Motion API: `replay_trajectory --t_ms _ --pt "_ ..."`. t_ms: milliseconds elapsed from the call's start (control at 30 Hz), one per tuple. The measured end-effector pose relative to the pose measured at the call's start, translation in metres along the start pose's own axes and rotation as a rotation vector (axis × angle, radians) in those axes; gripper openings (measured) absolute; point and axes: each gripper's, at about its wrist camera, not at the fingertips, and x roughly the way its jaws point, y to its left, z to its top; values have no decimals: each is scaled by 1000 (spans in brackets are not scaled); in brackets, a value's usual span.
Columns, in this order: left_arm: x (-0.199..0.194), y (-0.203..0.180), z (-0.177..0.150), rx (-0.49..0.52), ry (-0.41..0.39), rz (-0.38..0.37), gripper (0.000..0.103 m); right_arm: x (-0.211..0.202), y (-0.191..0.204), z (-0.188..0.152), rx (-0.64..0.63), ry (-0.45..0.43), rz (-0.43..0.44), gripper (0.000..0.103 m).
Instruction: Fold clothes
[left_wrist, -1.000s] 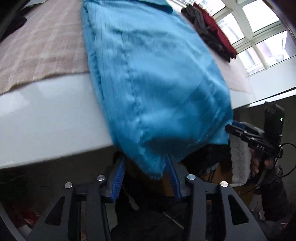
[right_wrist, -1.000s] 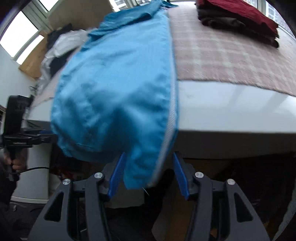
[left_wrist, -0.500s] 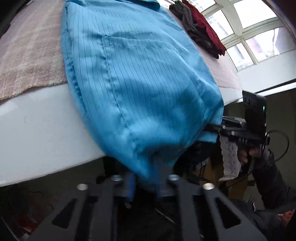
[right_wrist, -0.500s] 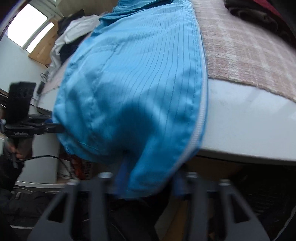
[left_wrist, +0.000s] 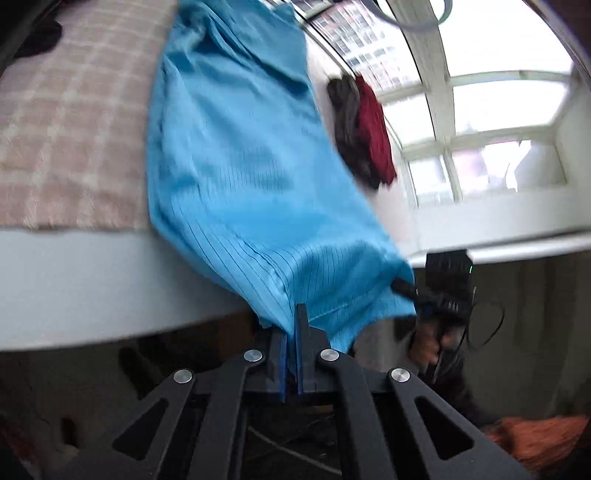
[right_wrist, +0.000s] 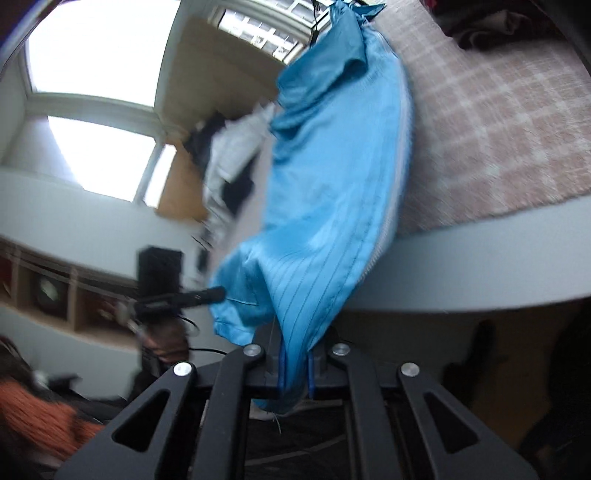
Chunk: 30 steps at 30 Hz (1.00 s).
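The left gripper (left_wrist: 291, 354) has its blue-lined fingers (left_wrist: 302, 332) pressed together on the hem of the blue garment (left_wrist: 236, 158), a thin fold of cloth pinched between them. The right gripper (right_wrist: 295, 369) does the same at the other hem corner, its fingers (right_wrist: 281, 369) clamped around a bunched wad of the same fabric, with a loose thread dangling below. In each wrist view the opposite gripper shows off to the side, gripped by a hand (left_wrist: 428, 341) and meeting the hem edge.

The garment is bright blue with fine dark pinstripes and a slight sheen. A pale zipper strip (right_wrist: 400, 162) runs down one long side. It lies lengthwise on the table, collar end far away, and the near end is drawn off the table's front edge toward the grippers, sagging between the two held corners.

Beneath it lies a pinkish-beige checked blanket (left_wrist: 62, 122), which stops short of the white table edge (left_wrist: 92, 280). Farther back on the table sits a pile of dark red and grey clothes (left_wrist: 364, 129); on the other side a heap of white and black clothes (right_wrist: 229, 155). Large white-framed windows (left_wrist: 491, 110) fill the walls behind.
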Motion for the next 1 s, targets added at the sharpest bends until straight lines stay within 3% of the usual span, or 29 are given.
replay_trajectory --t_ms 133,233,333,433,500,600,667,733,867,933,1000 --pt "-1 -4 44 -13 -33 51 2 -1 8 35 71 -14 75 8" --pt "8 1 80 -23 -44 103 2 26 17 78 48 16 37 8" --pt "23 13 117 -19 -44 227 5 41 20 126 -28 50 -85 10" --pt "36 22 147 18 -39 393 11 60 22 169 -91 79 -294 26" --pt "38 28 159 13 -29 413 11 70 18 195 -96 109 -390 30" --pt "30 26 170 31 -41 425 14 69 9 216 -64 158 -333 31" --pt "22 21 175 43 -56 415 21 61 -3 223 -7 188 -231 41" --pt "15 20 177 53 -60 406 41 51 -21 226 80 208 -147 47" --pt "6 17 178 61 -75 439 39 35 -51 229 203 202 -73 47" --pt "3 10 173 103 -70 468 38 26 -46 227 163 176 -100 47" --pt "3 -4 160 177 -46 511 38 9 -24 220 22 138 -164 47"
